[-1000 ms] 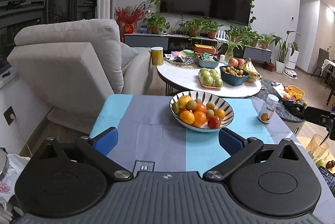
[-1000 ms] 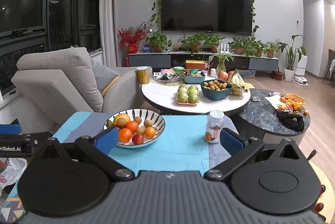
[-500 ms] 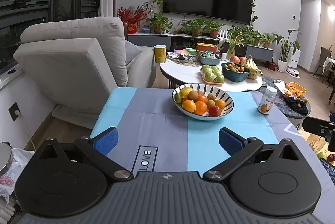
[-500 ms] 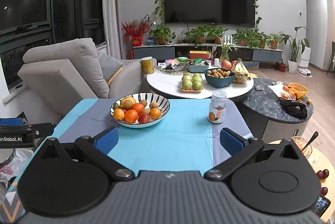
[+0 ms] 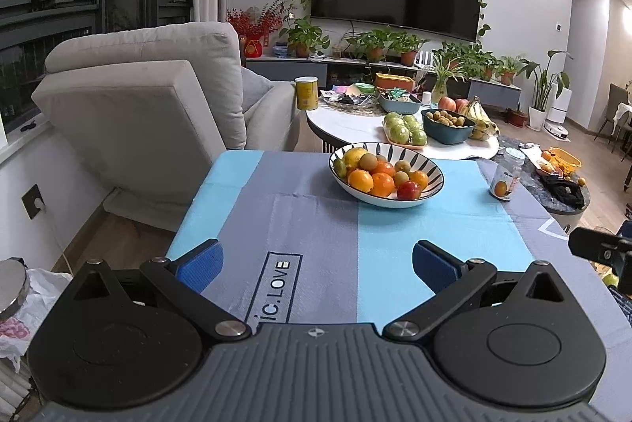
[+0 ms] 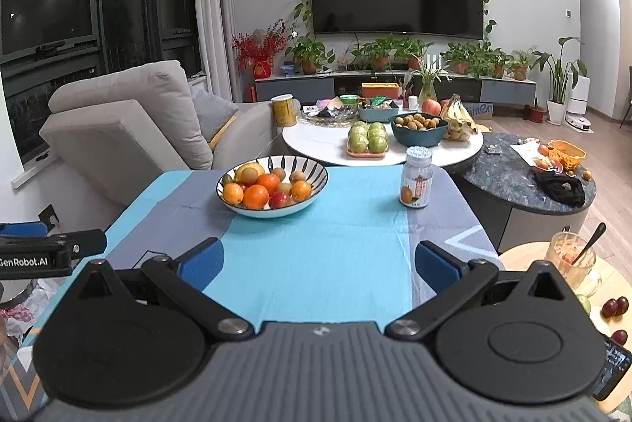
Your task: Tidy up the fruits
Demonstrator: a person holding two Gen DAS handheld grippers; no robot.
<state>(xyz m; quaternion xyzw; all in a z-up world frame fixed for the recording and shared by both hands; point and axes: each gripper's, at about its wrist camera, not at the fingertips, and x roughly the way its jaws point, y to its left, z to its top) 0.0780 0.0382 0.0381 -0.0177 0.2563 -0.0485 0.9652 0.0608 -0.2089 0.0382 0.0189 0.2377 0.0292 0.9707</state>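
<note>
A striped bowl (image 5: 428,191) (image 6: 312,199) heaped with oranges, small brown fruits, a lemon and a red apple (image 5: 408,190) (image 6: 279,200) stands at the far end of a table under a blue and grey cloth (image 5: 395,236) (image 6: 335,244). My left gripper (image 5: 316,264) is open with nothing between its blue pads, well short of the bowl. My right gripper (image 6: 318,264) is likewise open and holds nothing, with the bowl ahead to its left. A small jar with an orange on its label (image 5: 505,177) (image 6: 415,181) stands to the right of the bowl.
Beyond the table a round white table (image 6: 470,149) carries green apples (image 6: 368,139), a dark bowl of small fruits (image 6: 420,130) and bananas (image 6: 458,120). A grey sofa (image 5: 150,106) is at left. At right, a dark marble table (image 6: 513,185) and a low wooden table with a glass (image 6: 570,260) and grapes.
Both grippers have drawn back from the bowl, so more of the cloth, including the printed word LOVE, shows in front of them. Both stay open.
</note>
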